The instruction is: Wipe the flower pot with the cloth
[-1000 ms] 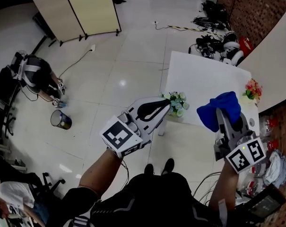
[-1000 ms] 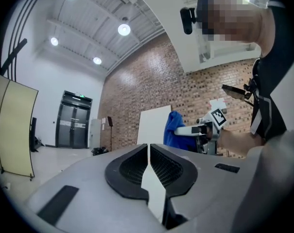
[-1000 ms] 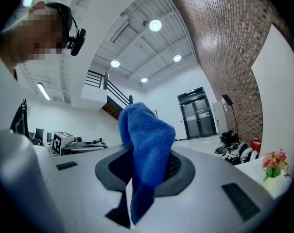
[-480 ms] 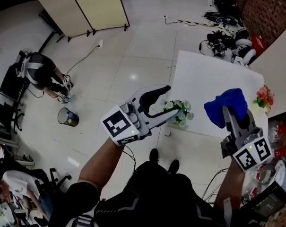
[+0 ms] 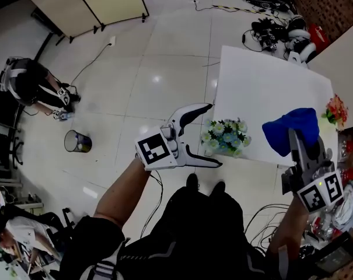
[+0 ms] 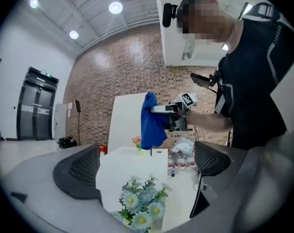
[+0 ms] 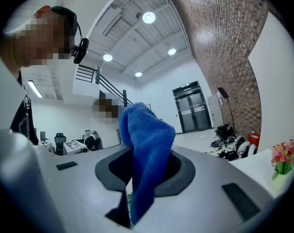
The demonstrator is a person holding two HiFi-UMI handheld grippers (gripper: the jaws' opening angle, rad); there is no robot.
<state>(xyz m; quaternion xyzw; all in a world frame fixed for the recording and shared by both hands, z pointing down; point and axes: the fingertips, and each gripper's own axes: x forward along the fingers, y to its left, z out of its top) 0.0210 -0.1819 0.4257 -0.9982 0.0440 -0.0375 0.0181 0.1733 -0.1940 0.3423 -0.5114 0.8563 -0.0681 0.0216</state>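
The flower pot (image 5: pixel 224 137), filled with white and pale-blue daisies, stands at the near left corner of the white table (image 5: pixel 264 86). My left gripper (image 5: pixel 216 135) points level at it and its jaws are opening. The flowers (image 6: pixel 139 208) sit at the jaws' mouth, and neither pad (image 6: pixel 78 171) touches them. The pot's body is mostly hidden under the blooms. My right gripper (image 5: pixel 301 140) hovers over the table's near right side, shut on a blue cloth (image 5: pixel 292 130). The cloth (image 7: pixel 147 149) hangs bunched out of that gripper (image 7: pixel 146 171).
A small pot of red flowers (image 5: pixel 336 109) stands at the table's right edge. Water bottles (image 6: pixel 181 161) lie beyond the table on the right. On the floor are a waste bin (image 5: pixel 77 140), cables and gear (image 5: pixel 275 28) and a folding screen (image 5: pixel 88 4).
My left gripper has gone from shut to wide open and dropped beside the flower pot. My right gripper has shifted right and lower with the cloth still in it.
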